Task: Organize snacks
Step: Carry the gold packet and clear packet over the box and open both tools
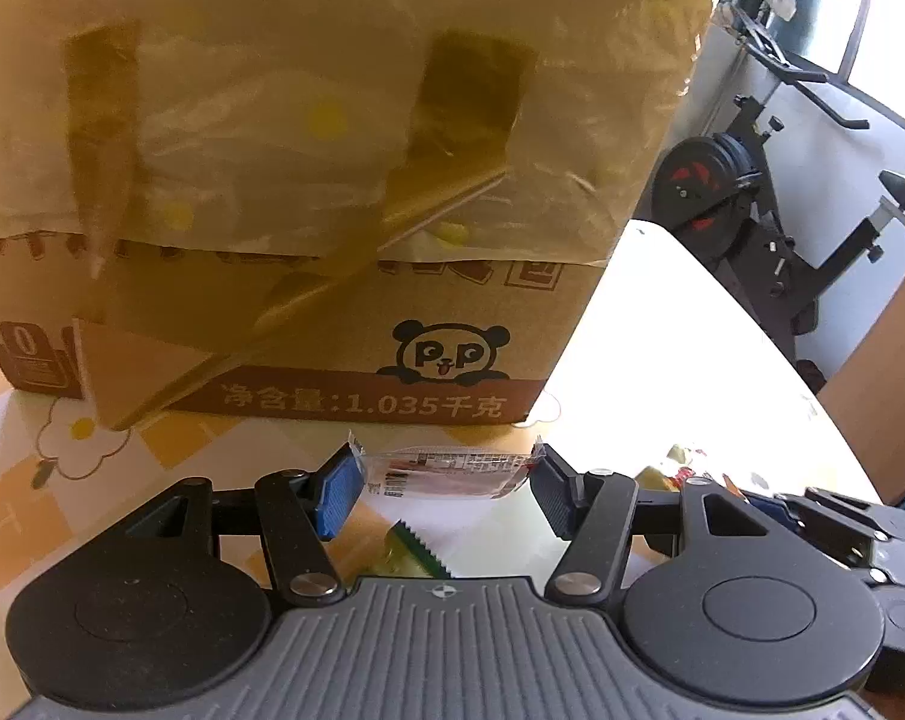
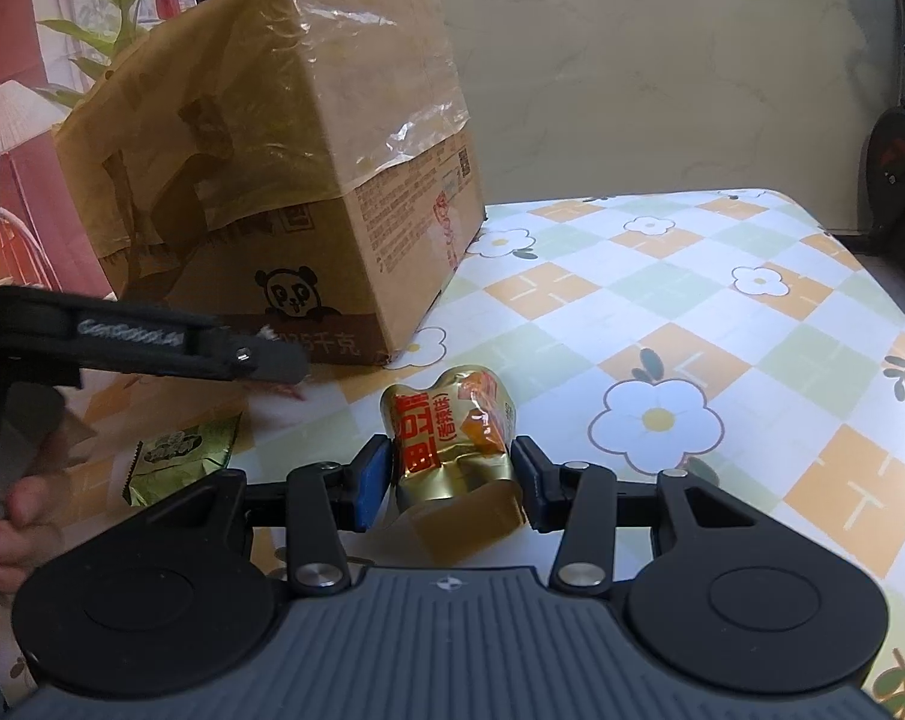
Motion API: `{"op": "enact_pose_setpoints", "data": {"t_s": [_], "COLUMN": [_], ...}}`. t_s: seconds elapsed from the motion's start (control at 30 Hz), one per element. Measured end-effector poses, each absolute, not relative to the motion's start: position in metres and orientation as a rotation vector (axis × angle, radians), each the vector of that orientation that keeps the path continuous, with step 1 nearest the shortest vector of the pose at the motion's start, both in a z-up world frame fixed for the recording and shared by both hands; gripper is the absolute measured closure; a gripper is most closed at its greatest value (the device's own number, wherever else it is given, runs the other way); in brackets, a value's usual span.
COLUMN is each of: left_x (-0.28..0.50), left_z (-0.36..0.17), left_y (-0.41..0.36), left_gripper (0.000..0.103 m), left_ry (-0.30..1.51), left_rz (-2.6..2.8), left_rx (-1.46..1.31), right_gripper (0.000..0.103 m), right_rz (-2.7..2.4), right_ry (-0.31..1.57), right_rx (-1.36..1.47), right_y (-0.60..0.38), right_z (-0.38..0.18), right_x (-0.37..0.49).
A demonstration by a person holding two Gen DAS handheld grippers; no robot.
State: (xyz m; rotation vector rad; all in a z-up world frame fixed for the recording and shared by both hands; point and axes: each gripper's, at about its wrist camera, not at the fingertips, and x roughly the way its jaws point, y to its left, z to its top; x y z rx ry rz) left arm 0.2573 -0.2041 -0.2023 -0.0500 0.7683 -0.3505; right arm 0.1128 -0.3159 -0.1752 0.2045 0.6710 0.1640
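In the left wrist view my left gripper (image 1: 446, 480) is shut on a clear-and-red snack packet (image 1: 446, 471), its blue pads pressing the packet's two ends just above the table. The packet hangs in front of a tall cardboard box (image 1: 308, 192) printed with a panda. A green snack packet (image 1: 413, 552) lies on the table under the gripper. In the right wrist view my right gripper (image 2: 452, 480) is shut on a crumpled gold snack packet (image 2: 446, 420) with red lettering. The left gripper (image 2: 278, 369) shows at that view's left, near the box (image 2: 272, 180), above the green packet (image 2: 182, 456).
The table carries a checked cloth with flowers (image 2: 692, 312). The box is taped with yellowish film, with one loose flap hanging down its front. An exercise bike (image 1: 752, 210) stands beyond the table's right edge. A person's hand (image 2: 8, 516) holds the left gripper's handle. A plant (image 2: 92, 30) stands behind the box.
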Motion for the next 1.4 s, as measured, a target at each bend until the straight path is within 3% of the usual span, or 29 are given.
{"op": "enact_pose_setpoints", "data": {"t_s": [0.3,0.83,1.03,1.4], "left_x": [0.244,0.235,0.276,0.343], "left_z": [-0.178,-0.031,-0.001,-0.016], "left_y": [-0.156,-0.060,-0.068,-0.080], "left_gripper": [0.040,0.039,0.039,0.034], "left_ry": [0.726,0.367,0.267,0.396], "left_rz": [-0.372,-0.309,-0.254,-0.213], "left_rx": [-0.073,-0.072,-0.030,0.026], "right_gripper": [0.057,0.057,0.057,0.055], "right_rz": [0.157,0.309,0.222,0.129], "right_ry": [0.649,0.346,0.405,0.518], "right_rx": [0.177,0.091,0.107,0.028], "right_y": [-0.302,-0.246,-0.237,-0.212], "right_z": [-0.152,0.014,0.016,-0.006], "right_x": [0.103,0.154,0.222,0.265]}}
